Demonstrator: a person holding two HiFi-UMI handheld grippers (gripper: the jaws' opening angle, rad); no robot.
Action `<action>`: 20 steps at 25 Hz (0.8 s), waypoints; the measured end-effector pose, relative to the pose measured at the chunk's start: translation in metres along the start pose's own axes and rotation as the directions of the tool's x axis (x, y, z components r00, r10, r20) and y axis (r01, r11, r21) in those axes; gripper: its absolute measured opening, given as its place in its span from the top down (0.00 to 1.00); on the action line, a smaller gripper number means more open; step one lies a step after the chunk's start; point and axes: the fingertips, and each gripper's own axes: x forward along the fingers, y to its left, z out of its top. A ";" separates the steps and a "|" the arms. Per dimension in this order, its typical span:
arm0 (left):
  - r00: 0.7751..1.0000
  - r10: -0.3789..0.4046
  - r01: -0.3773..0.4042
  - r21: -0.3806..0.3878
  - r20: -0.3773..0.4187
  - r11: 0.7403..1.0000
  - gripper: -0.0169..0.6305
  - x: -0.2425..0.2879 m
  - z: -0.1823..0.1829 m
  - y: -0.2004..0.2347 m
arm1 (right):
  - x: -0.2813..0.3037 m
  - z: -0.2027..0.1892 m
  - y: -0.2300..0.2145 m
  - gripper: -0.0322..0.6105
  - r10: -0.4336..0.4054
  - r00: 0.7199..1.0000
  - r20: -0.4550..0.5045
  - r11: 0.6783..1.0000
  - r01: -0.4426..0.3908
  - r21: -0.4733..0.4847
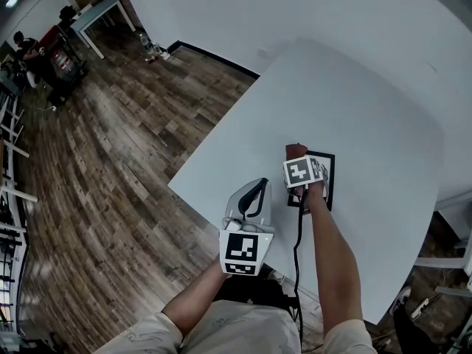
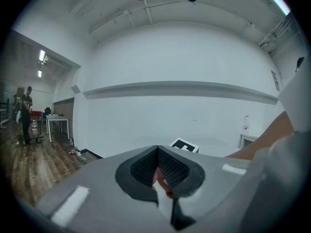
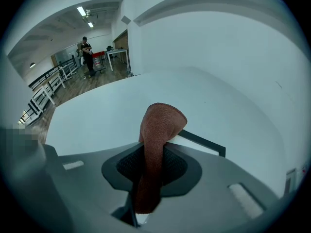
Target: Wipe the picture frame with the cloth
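A black picture frame (image 1: pixel 329 184) lies flat on the white table (image 1: pixel 354 102), near its front edge. My right gripper (image 1: pixel 297 158) hovers over the frame's left part, shut on a reddish-brown cloth (image 1: pixel 295 151). In the right gripper view the cloth (image 3: pixel 159 127) sticks up from between the jaws, and a corner of the frame (image 3: pixel 206 141) shows just behind it. My left gripper (image 1: pixel 255 190) hangs at the table's front-left edge, left of the frame, its jaws shut with nothing between them. From the left gripper (image 2: pixel 158 165) I see the right gripper's marker cube (image 2: pixel 184 145) ahead.
The table's left edge (image 1: pixel 214 142) drops to a wooden floor (image 1: pixel 110 168). Far off at the upper left stand a small white table (image 1: pixel 103 13) and a person by a red cart (image 1: pixel 55 46). A cable (image 1: pixel 297 271) hangs along the right forearm.
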 end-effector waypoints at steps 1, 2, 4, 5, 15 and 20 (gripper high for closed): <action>1.000 0.001 -0.001 -0.001 -0.003 1.000 0.97 0.000 -0.002 0.000 | 0.000 -0.001 -0.003 0.79 -0.002 1.000 -0.001 1.000 0.002 0.009; 1.000 0.001 -0.001 -0.002 -0.006 1.000 0.97 0.000 -0.003 0.000 | 0.000 -0.002 -0.006 0.79 -0.001 1.000 0.000 1.000 0.001 0.023; 1.000 -0.003 0.003 0.003 -0.008 1.000 0.97 0.000 -0.003 -0.001 | -0.002 -0.006 -0.015 0.79 0.001 1.000 -0.002 0.999 0.000 0.054; 1.000 -0.008 0.008 0.009 -0.008 1.000 0.97 0.000 -0.003 -0.004 | -0.002 -0.010 -0.021 0.79 -0.005 1.000 -0.009 0.998 0.005 0.066; 0.998 -0.058 0.058 0.017 -0.011 0.998 0.97 0.003 -0.006 -0.029 | -0.023 -0.064 -0.106 0.78 -0.134 0.987 -0.089 0.980 0.145 0.137; 0.997 -0.072 0.072 0.012 -0.011 0.997 0.97 0.005 -0.005 -0.038 | -0.034 -0.071 -0.120 0.78 -0.152 0.984 -0.089 0.972 0.165 0.167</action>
